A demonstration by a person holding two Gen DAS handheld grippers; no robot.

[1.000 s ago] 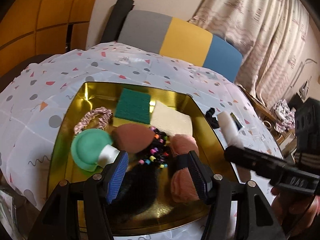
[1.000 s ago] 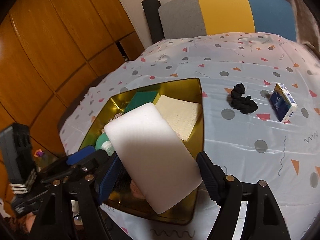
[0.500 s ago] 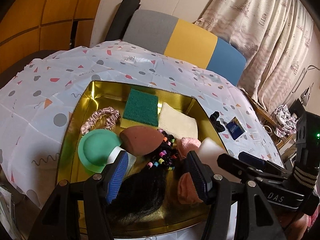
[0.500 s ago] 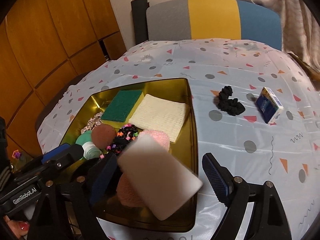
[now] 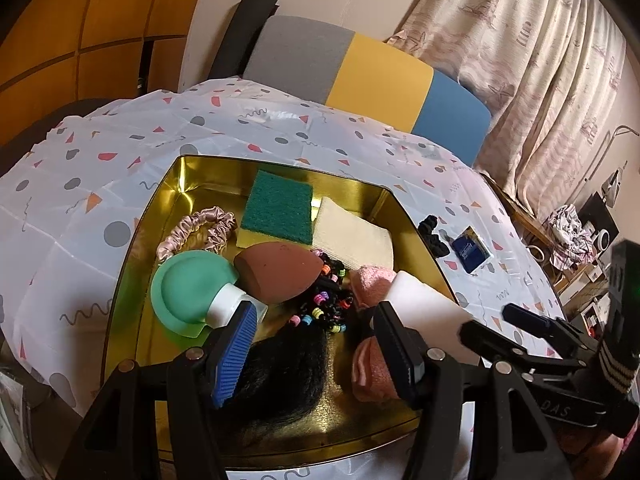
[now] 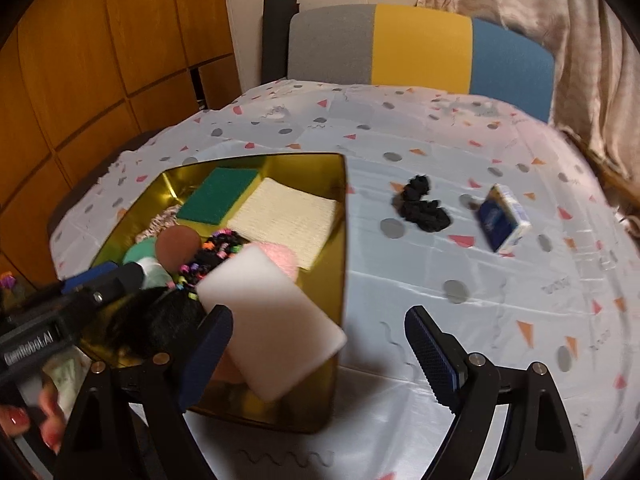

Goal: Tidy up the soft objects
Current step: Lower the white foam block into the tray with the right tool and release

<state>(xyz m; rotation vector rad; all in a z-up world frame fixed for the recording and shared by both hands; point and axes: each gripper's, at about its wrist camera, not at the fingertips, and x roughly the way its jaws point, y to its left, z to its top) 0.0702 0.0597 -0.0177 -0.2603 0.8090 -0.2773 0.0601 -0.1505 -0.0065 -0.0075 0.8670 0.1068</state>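
A gold tray [image 6: 343,216] holds several soft items: a green scouring sponge [image 5: 280,208], a cream cloth [image 5: 352,236], a pink scrunchie [image 5: 200,228], a green puff [image 5: 188,288], a brown makeup sponge [image 5: 276,268] and a black beaded hairpiece [image 5: 280,368]. A white sponge [image 6: 268,320] lies tilted on a pink fluffy item [image 5: 372,280] at the tray's near right edge. My right gripper [image 6: 318,320] is open above that edge, one finger beside the sponge, nothing gripped. My left gripper [image 5: 312,320] hovers open over the hairpiece.
On the patterned tablecloth right of the tray lie a black scrunchie [image 6: 420,204] and a blue tissue pack [image 6: 504,216]. A grey, yellow and blue chair back [image 6: 420,52] stands behind the table. Wooden cabinets are to the left, curtains to the right.
The white sponge, held above the tray in my right gripper a second ago, now lies in the tray. The right jaws have spread and shifted right. My left gripper has stayed put.
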